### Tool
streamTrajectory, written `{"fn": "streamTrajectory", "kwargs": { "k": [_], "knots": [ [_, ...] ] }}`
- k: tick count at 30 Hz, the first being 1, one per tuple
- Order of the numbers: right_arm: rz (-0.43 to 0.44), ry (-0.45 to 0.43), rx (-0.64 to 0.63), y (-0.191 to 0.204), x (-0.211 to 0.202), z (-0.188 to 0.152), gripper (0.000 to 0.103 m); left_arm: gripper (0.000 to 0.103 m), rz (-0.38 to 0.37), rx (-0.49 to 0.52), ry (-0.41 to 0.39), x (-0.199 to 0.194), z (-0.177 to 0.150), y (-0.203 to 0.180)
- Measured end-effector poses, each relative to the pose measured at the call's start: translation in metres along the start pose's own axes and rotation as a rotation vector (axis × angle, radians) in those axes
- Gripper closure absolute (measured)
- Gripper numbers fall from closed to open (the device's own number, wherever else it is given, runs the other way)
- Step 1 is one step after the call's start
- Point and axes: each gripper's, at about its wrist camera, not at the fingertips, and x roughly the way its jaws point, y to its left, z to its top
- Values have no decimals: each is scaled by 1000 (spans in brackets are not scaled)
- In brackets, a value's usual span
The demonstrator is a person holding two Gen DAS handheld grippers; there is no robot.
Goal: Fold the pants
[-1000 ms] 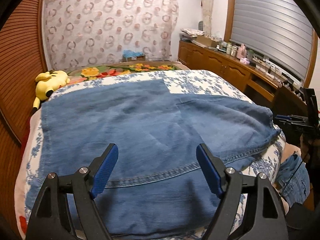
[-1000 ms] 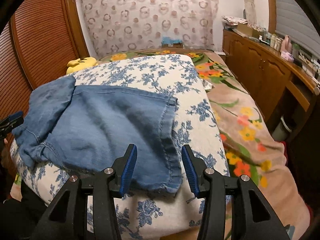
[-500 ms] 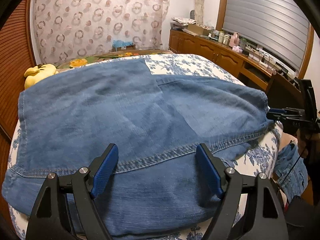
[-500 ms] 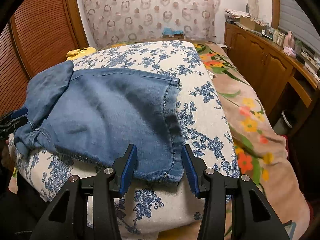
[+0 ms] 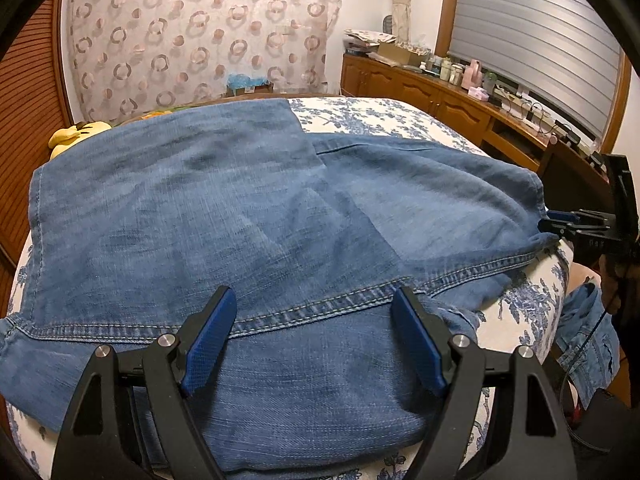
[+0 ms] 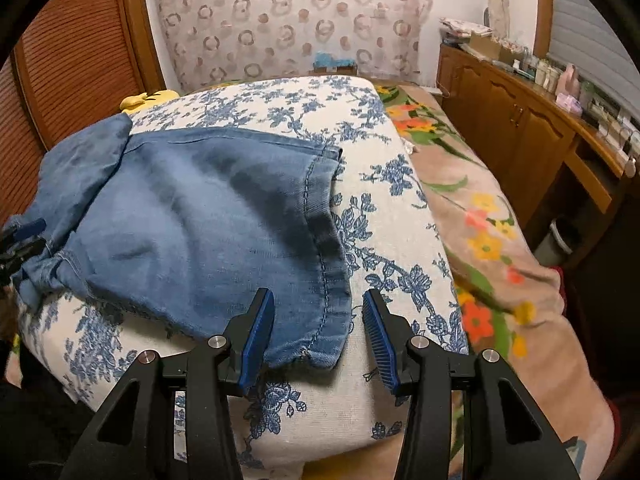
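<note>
The bed carries a white cover with blue flowers, and a beige blanket with orange and yellow flowers shows along its right side. The blue denim pants lie spread flat on the cover, one hem reaching its near right corner. A yellow plush toy sits at the far left edge.

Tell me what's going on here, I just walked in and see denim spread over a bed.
A person with a gripper in each hand is folding blue jeans on a floral-covered bed. The left gripper hovers open over a stitched hem; the right gripper is open at a leg's corner. Neither grips cloth.
</note>
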Motion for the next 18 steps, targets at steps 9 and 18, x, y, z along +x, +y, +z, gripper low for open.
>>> {"fn": "streamTrajectory", "kwargs": {
  "k": [9, 18],
  "knots": [
    [92, 4, -65, 10, -5, -2, 89, 22, -12, -20, -5, -4, 2, 3],
    [246, -162, -107, 36, -52, 41, 93, 22, 17, -25, -70, -36, 11, 14]
  ]
}}
